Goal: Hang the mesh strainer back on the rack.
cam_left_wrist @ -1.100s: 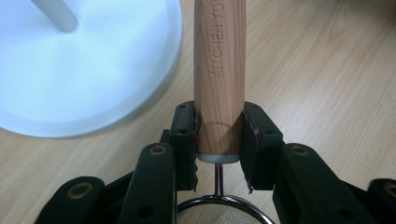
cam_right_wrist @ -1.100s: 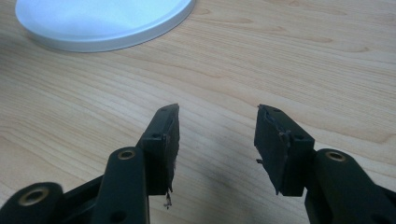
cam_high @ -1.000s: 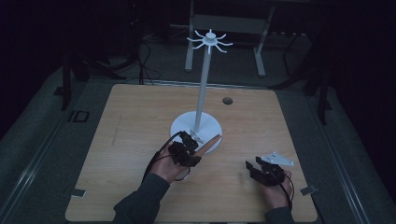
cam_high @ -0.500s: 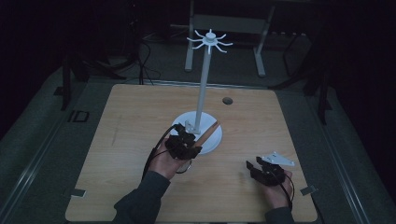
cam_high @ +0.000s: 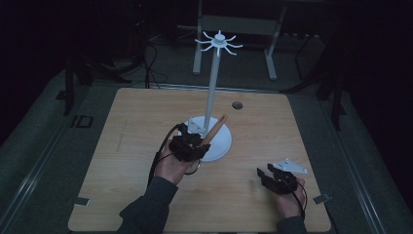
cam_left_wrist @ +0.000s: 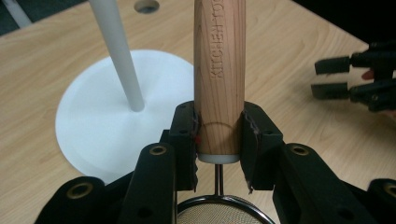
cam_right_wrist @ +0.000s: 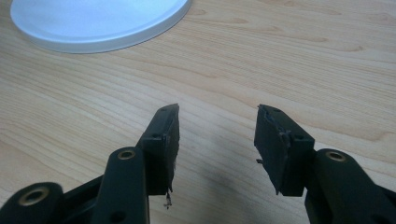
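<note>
My left gripper (cam_left_wrist: 218, 135) is shut on the lower end of a strainer's round wooden handle (cam_left_wrist: 219, 70), which is stamped with lettering. The strainer's metal mesh bowl (cam_left_wrist: 219, 214) hangs below the jaws. In the high view my left gripper (cam_high: 192, 146) is over the near edge of the white stand's round base (cam_high: 219, 146), and the handle (cam_high: 214, 130) slants up towards the pole (cam_high: 210, 97). The pole ends in a ring of hooks (cam_high: 218, 41). My right gripper (cam_right_wrist: 217, 130) stands open just above the bare wood, at the front right (cam_high: 265, 175) of the table.
The wooden table (cam_high: 126, 146) has a small round hole (cam_high: 237, 105) behind the stand. From the left gripper view, the right gripper (cam_left_wrist: 324, 77) is off to the right and the stand's pole (cam_left_wrist: 119, 51) is to the left of the handle. Dark floor, cables and metal frame legs surround the table.
My left gripper has risen with the strainer and shifted slightly towards the stand; the handle now points more steeply up. The right gripper has stayed where it was.
</note>
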A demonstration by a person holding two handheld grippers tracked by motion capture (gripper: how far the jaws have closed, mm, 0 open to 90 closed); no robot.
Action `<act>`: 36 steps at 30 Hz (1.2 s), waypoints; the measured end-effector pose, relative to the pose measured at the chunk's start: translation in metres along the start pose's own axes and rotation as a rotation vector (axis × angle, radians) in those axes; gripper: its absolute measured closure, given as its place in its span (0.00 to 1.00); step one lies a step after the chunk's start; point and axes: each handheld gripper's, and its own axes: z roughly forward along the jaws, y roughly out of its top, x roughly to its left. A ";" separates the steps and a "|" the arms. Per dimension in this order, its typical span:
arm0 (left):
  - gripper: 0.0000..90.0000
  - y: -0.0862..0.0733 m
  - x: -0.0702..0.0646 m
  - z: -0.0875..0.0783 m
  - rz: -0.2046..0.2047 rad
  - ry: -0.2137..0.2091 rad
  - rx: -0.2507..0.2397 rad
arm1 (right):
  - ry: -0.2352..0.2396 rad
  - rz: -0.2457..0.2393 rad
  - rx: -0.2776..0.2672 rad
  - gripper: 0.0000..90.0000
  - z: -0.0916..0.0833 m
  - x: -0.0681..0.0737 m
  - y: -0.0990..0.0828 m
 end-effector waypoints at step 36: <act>0.77 0.031 0.000 -0.036 -0.061 0.064 -0.248 | -0.002 0.002 0.001 0.55 0.000 -0.001 -0.001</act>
